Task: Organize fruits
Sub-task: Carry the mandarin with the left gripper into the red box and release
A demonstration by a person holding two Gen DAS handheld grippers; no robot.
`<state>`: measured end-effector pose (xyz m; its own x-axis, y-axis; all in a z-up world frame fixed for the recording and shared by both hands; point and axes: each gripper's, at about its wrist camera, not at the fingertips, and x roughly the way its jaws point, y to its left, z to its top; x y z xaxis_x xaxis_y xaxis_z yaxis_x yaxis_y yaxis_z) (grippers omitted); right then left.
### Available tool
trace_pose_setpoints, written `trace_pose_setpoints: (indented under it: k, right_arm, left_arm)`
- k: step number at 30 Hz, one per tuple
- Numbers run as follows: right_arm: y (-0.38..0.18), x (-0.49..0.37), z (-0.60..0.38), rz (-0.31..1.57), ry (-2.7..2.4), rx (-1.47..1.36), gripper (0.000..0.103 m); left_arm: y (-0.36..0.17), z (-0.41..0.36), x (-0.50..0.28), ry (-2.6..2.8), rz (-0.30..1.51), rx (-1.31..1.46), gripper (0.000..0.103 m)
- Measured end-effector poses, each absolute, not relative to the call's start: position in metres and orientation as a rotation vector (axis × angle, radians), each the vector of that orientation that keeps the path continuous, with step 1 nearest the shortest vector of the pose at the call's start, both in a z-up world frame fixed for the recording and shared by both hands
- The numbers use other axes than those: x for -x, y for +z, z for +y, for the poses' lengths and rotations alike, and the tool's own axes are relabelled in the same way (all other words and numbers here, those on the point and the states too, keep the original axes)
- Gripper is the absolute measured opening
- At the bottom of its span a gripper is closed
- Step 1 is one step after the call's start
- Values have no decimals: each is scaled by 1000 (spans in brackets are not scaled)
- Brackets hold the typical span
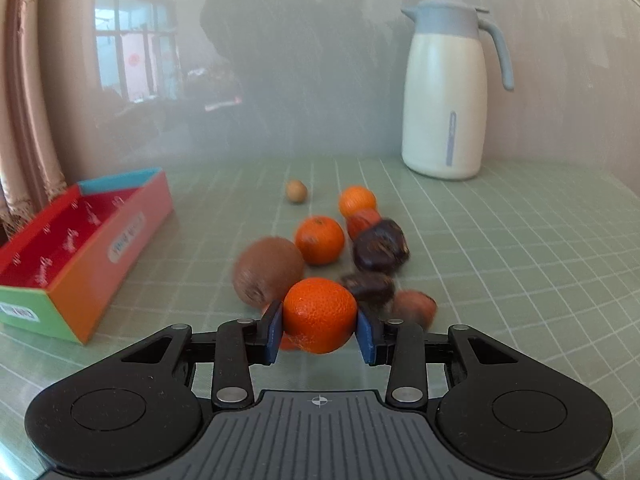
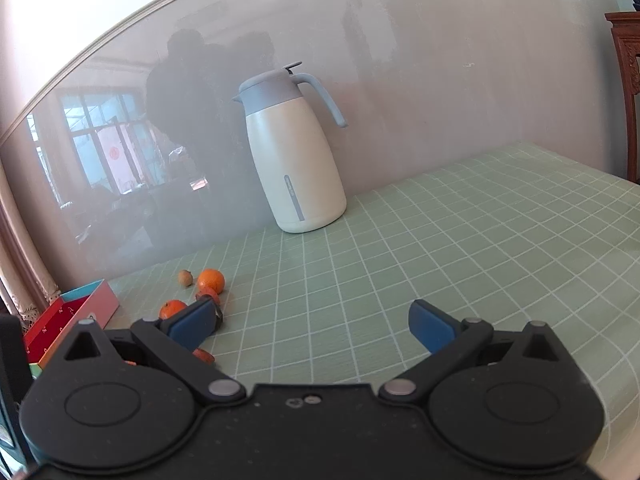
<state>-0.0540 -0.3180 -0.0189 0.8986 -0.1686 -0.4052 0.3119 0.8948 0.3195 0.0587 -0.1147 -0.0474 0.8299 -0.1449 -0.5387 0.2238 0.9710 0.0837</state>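
Observation:
My left gripper [image 1: 320, 334] is shut on an orange tangerine [image 1: 320, 314], its blue pads pressing both sides. Just behind it lie a brown kiwi [image 1: 267, 271], a second tangerine [image 1: 319, 240], a third one [image 1: 357, 201], dark dates [image 1: 380, 250] and reddish fruits [image 1: 414, 307]. A small tan round fruit [image 1: 296, 191] sits farther back. A red and orange box [image 1: 76, 248] stands open at the left. My right gripper [image 2: 316, 326] hangs open over bare tablecloth, with nothing between its fingers; the fruit pile [image 2: 200, 300] and the box [image 2: 76, 316] lie to its left.
A white jug with a grey-blue lid [image 1: 446, 96] stands at the back right against a glossy wall panel; it also shows as the jug [image 2: 294, 156] in the right wrist view. The green checked tablecloth [image 2: 460, 248] stretches to the right. A wooden chair [image 2: 628, 92] stands at the far right.

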Motion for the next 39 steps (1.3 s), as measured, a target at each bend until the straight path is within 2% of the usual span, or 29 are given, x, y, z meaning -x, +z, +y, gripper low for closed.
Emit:
trace_pose_setpoints:
  k: [10,23,28,39]
  right_arm:
    - [-16,39,-295,392,-192,-378,103]
    - [-17,11,-252,428,-95,-342,103]
    - [-18,2,-238,442,-68,-324,103]
    - [-20,-1,-234,454,-73,-300,103]
  left_arm:
    - [-15,-33,-90,0,490,-126,38]
    - [-28,82,-156,281,543,-61,38]
    - [-42,106,-174,323,611,-5,38]
    - [-42,106,-179,377,607,2,39]
